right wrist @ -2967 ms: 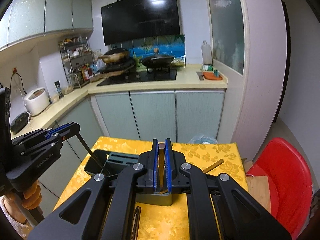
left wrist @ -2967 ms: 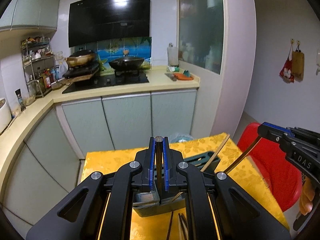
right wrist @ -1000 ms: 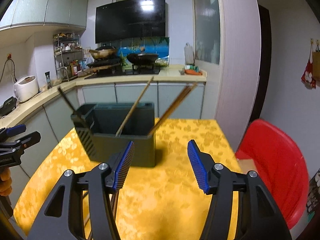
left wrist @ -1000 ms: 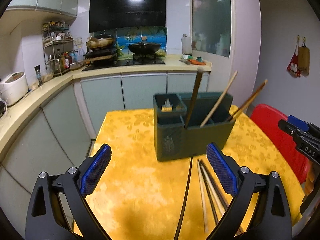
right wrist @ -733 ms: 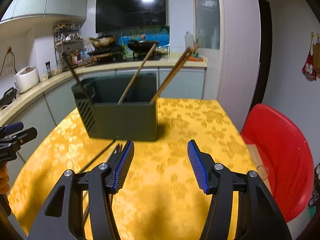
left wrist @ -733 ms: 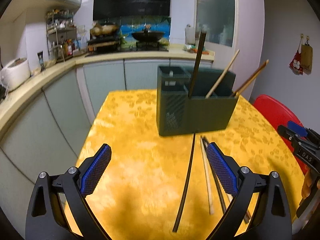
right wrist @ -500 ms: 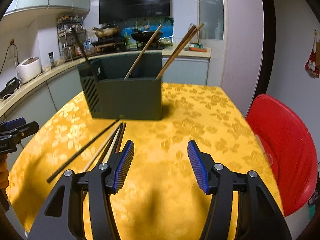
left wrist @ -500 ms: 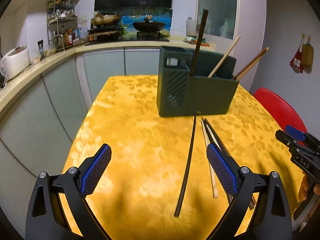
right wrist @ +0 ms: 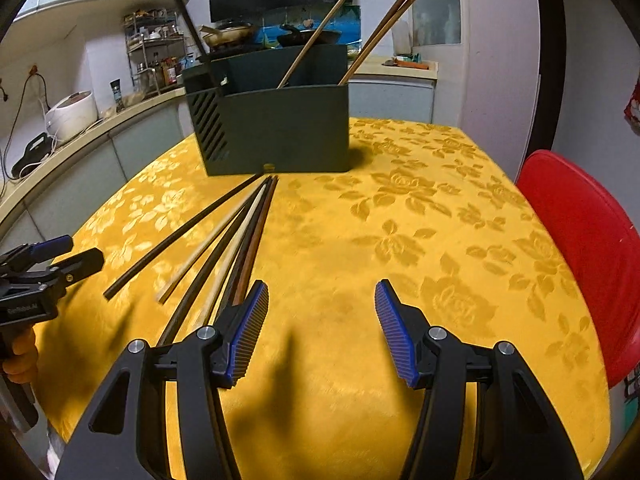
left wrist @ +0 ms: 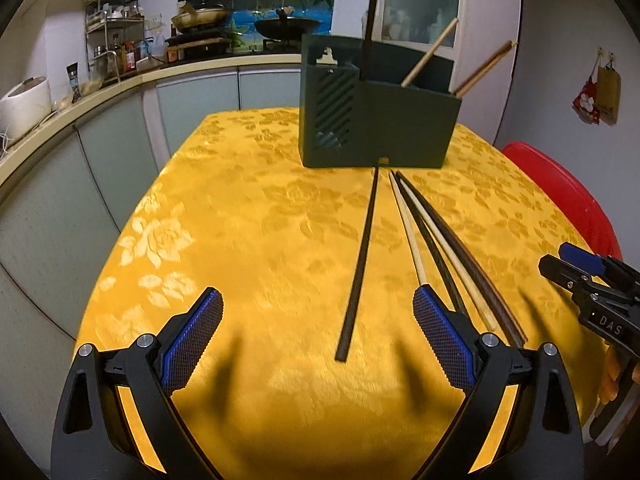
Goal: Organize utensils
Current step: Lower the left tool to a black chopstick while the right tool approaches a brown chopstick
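Note:
A dark green utensil holder [left wrist: 376, 120] [right wrist: 272, 120] stands on the yellow tablecloth [left wrist: 260, 220] with several chopsticks upright in it. Several loose chopsticks lie on the cloth in front of it: a single black one [left wrist: 362, 256] [right wrist: 180, 236] and a bundle of dark and pale ones [left wrist: 436, 248] [right wrist: 236, 252]. My left gripper [left wrist: 316, 320] is open and empty, low over the cloth, with the black chopstick's near end between its fingers. My right gripper [right wrist: 320, 312] is open and empty, just right of the bundle's near ends.
A red plastic chair [right wrist: 580, 248] [left wrist: 560, 192] stands at the table's right side. Kitchen counter and cabinets [left wrist: 120, 92] run along the left and back, with a stove, pans and a rice cooker [right wrist: 72, 112]. The table's near edge is close below both grippers.
Both grippers let go of chopsticks into the holder, opened, and drew back and down toward the table's near side. The loose chopsticks now lie close in front of them.

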The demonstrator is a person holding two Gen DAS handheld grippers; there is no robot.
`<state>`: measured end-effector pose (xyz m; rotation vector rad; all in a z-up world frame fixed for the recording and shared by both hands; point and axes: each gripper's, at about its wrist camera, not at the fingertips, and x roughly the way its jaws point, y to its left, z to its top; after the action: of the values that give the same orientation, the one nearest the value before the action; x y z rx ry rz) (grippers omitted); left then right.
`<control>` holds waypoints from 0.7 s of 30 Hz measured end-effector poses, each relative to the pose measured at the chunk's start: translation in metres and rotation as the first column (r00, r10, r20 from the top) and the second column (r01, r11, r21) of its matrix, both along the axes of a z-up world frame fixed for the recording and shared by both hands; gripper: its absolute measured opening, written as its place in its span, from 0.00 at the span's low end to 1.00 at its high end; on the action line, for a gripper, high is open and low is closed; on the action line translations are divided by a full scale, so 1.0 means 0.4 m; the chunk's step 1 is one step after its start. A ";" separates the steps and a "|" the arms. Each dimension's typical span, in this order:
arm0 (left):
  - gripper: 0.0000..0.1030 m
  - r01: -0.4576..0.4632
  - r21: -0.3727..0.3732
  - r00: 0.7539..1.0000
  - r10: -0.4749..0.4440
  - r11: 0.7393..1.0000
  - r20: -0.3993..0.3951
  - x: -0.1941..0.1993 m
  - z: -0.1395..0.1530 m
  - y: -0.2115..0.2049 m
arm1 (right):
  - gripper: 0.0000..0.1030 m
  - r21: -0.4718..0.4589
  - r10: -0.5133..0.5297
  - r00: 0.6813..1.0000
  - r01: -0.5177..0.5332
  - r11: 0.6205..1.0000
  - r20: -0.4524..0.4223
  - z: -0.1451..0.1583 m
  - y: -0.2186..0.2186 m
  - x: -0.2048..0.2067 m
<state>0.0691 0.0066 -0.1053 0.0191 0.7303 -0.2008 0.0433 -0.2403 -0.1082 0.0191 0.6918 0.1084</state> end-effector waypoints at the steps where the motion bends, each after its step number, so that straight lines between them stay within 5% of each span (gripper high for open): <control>1: 0.90 0.003 0.001 1.000 -0.003 1.000 -0.002 -0.003 -0.005 -0.001 | 0.53 -0.001 0.006 1.000 -0.006 1.000 -0.001 -0.003 0.004 -0.005; 13: 0.57 0.032 0.016 0.998 -0.031 0.999 -0.057 -0.012 -0.042 -0.014 | 0.52 -0.012 0.071 0.997 -0.072 0.997 -0.021 -0.030 0.038 -0.062; 21: 0.53 0.044 0.026 0.995 -0.041 0.999 -0.093 -0.005 -0.061 -0.025 | 0.52 -0.060 0.131 0.990 -0.134 0.989 -0.047 -0.053 0.072 -0.094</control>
<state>0.0671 -0.0034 -0.1298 0.0527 0.8255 -0.2334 0.0058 -0.2114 -0.1294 -0.0855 0.7385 0.2139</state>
